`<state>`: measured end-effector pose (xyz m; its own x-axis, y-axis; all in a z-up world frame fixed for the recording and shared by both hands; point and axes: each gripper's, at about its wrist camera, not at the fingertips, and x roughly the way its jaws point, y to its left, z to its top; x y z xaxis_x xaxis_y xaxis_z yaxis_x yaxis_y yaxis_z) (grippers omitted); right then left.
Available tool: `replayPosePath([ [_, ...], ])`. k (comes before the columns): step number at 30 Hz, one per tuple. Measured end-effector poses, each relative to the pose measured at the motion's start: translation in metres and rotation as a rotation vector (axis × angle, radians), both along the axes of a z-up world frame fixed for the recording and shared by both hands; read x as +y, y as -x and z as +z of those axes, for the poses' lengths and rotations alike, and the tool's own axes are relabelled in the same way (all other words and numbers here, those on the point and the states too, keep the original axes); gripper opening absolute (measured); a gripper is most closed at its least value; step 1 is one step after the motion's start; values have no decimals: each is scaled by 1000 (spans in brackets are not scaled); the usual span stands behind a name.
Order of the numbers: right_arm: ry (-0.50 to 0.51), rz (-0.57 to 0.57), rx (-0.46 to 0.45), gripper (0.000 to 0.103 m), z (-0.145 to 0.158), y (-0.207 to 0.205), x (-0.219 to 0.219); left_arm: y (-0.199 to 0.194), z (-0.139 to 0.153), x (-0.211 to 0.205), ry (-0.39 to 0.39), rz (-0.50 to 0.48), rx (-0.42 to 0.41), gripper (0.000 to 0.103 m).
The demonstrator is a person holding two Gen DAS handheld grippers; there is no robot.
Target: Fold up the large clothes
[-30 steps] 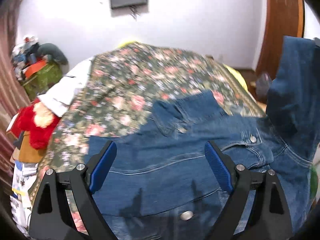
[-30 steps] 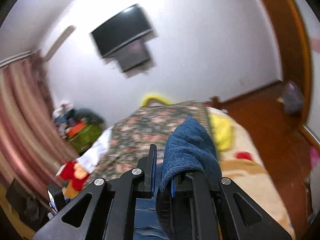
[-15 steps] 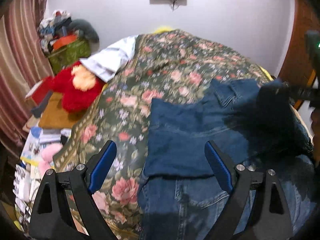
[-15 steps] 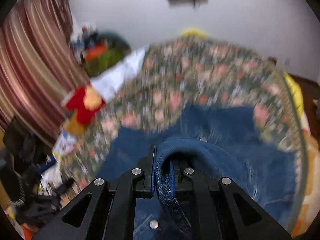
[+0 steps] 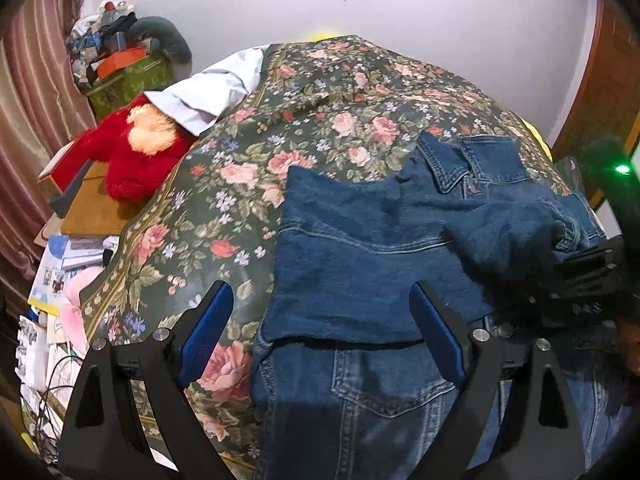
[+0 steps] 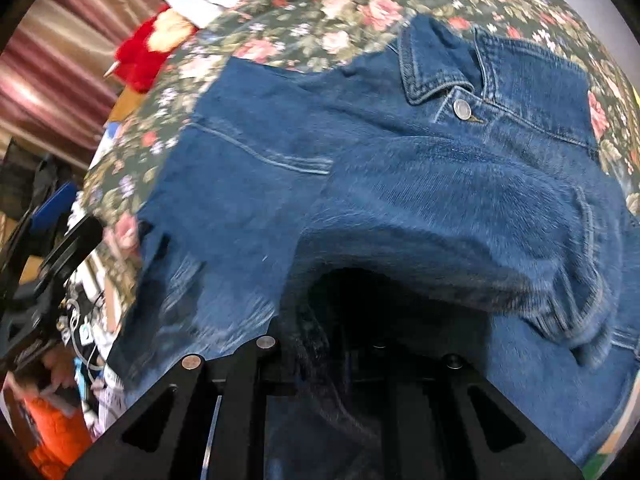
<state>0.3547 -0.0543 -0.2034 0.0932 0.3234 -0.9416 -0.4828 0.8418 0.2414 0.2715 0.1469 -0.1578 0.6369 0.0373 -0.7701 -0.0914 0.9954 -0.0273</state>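
Observation:
A blue denim jacket lies on the floral bedspread, collar toward the far side, its left side folded over the body. My left gripper is open and empty, hovering above the jacket's left edge. My right gripper is shut on the jacket's right sleeve, which drapes over its fingers and lies across the jacket's body. The right gripper also shows in the left wrist view at the jacket's right side. The jacket fills the right wrist view.
A red plush toy and a white pillow lie at the bed's left edge. Boxes, papers and cables crowd the floor on the left. A wooden door stands at the right.
My right gripper has swung the sleeve down from high above the bed onto the jacket's body. The left gripper has shifted left toward the jacket's left edge and stayed open.

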Motion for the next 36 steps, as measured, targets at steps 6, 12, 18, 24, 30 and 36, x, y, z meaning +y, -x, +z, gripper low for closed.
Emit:
replayPosePath([
  [6,-104,8,-31,9,35,23,-35,-14,17,-28,-23,-54,-19,90],
  [12,-172,-54,-129,9,73,31,-94,-30,37,-81,-92,-142,-52,90],
  [18,-101,-179,-278,9,90,30,-160,-47,43,-146,-164,-277,-55,90],
  [24,-4,-272,-309,10,76,28,-213,-66,-6,-202,-330,-419,63,90],
  [30,54,-266,-236,9,30,20,-215,-90,-42,-215,-387,-381,122,90],
  [36,200,-206,-277,9,1,22,-196,-104,-15,-199,-357,-288,5,68],
])
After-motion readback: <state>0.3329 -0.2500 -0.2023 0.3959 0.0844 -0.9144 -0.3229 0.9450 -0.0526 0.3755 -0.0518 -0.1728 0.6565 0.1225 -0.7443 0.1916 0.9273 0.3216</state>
